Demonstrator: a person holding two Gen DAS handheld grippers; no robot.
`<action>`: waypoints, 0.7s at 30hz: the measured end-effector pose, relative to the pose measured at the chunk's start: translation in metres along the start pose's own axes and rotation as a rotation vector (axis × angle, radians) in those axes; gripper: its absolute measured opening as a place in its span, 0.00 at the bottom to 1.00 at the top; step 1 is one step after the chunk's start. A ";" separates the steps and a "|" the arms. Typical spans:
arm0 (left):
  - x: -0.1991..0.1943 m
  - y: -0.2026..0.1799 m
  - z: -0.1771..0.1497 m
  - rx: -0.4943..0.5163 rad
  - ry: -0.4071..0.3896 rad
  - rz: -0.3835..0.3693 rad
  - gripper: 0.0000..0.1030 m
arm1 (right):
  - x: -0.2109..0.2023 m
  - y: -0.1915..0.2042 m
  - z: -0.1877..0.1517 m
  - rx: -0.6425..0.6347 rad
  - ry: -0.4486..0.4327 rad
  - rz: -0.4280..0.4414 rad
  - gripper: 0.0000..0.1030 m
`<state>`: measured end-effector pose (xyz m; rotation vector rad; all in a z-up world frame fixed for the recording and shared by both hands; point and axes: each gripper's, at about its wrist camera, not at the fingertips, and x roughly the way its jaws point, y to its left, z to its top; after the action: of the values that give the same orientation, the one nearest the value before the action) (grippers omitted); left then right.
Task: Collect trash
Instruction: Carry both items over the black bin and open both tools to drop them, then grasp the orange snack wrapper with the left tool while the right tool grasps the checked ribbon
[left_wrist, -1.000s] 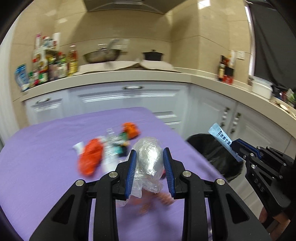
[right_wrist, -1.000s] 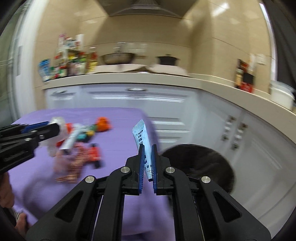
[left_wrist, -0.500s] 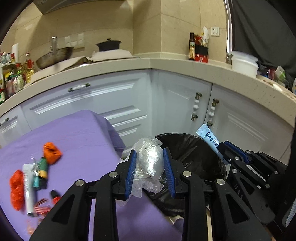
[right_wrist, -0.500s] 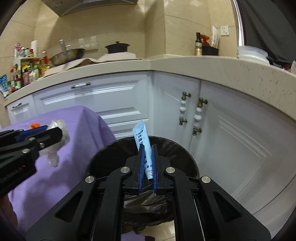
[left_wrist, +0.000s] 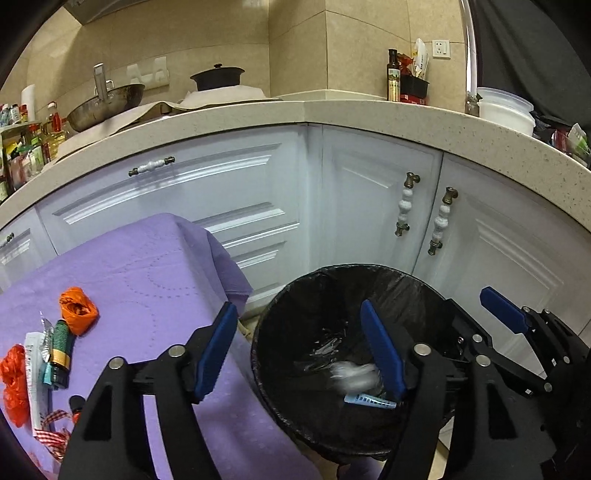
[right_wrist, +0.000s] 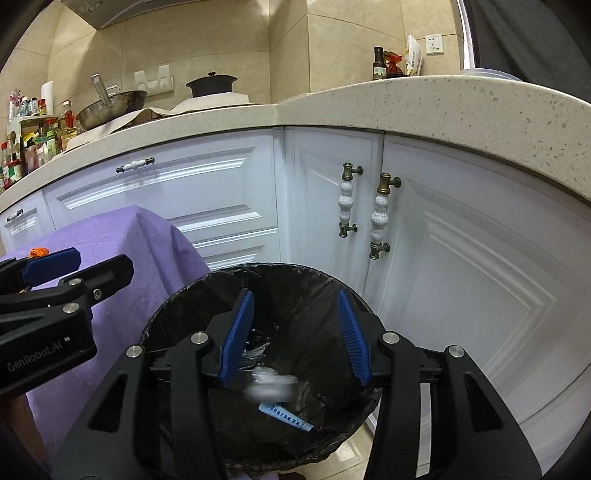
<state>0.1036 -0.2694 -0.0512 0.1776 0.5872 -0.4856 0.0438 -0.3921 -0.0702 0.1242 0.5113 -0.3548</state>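
A blurred clear plastic wad (right_wrist: 267, 384) and a blue-printed sachet (right_wrist: 286, 417) sit low in the frame inside the black-lined bin (right_wrist: 177, 310). Left gripper (left_wrist: 299, 350) and right gripper (right_wrist: 293, 332) fingers (right_wrist: 236, 332) are spread wide, holding nothing.

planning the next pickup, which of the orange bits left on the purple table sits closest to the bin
The crumpled orange wrapper at the far end of the pile; the other, redder wrapper lies at the table's left edge, farther from the bin.

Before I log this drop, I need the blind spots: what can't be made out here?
- Crumpled plastic in the bin: motion-blurred in both views.
- Blue packet: print too small.
- Table trash: cut off by the left view's edge.
- Bin bottom: too dark in both views.
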 end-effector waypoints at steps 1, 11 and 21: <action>-0.001 0.002 0.000 -0.004 -0.001 0.000 0.68 | -0.001 0.000 0.000 0.001 -0.002 -0.001 0.47; -0.040 0.036 -0.007 -0.038 -0.027 0.041 0.73 | -0.030 0.033 0.004 -0.018 -0.021 0.050 0.50; -0.091 0.101 -0.044 -0.079 -0.026 0.172 0.75 | -0.066 0.101 -0.002 -0.051 -0.028 0.200 0.57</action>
<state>0.0655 -0.1329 -0.0332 0.1449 0.5596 -0.2970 0.0253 -0.2780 -0.0364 0.1196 0.4753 -0.1483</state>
